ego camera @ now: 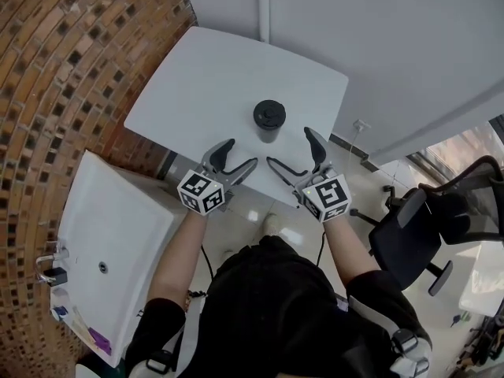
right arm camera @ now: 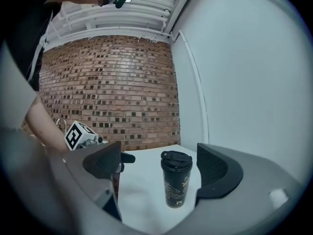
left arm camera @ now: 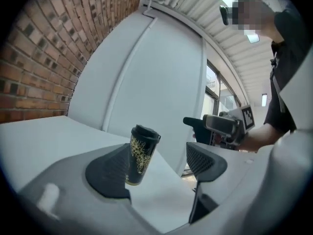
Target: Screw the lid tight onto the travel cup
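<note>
Black travel cup with its black lid on stands near the white tabletop's person-side edge, untouched between the wide-open, empty left gripper and right gripper; only the gripper views show its gold floral print, with no wording legible.

The head view looks steeply down from above the person, and the desk fills its upper middle. The left gripper camera sits low and close at the cup's 7 o'clock, facing along its jaws toward 1 o'clock. The right gripper camera sits low at the cup's 5 o'clock, also close, facing 11 o'clock toward the brick wall. All three views share the cup and the desk. Each gripper view also catches the opposite gripper.
</note>
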